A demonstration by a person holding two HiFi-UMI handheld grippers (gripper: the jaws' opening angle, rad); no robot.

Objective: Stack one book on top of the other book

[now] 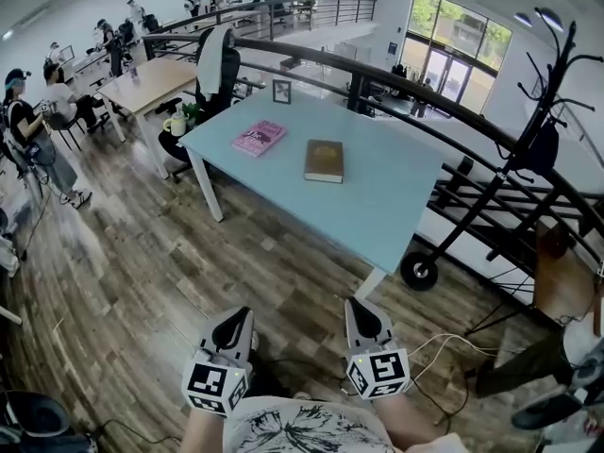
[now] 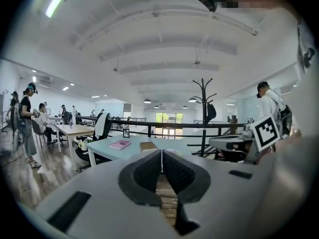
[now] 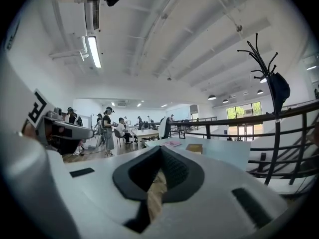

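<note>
**Two books lie apart on the bench; both hand-held grippers are closed and well short of it**

Nearest, the left hand-held gripper [image 1: 236,321] and the right hand-held gripper [image 1: 359,311] hang side by side over the wood floor [image 1: 132,272]. Each has its jaws together with nothing between them, and both point roughly level toward the bench [image 1: 396,206], which stands well beyond them.

On the bench the brown book [image 1: 324,160] lies flat near the middle. The pink book [image 1: 259,138] lies flat a little farther and to its left, near it but not touching. A small frame [image 1: 281,91] stands at the far edge.

Nothing is stacked yet. Both books look thin, stiff and fairly light, with covers that are probably smooth and may slip in the pads. Lying flat, they offer little edge to bite, so one may first need to be slid out over the bench edge. The surest hold is likely across the thickness near the spine; gripped at the open edge, the pages could splay or droop.
</note>
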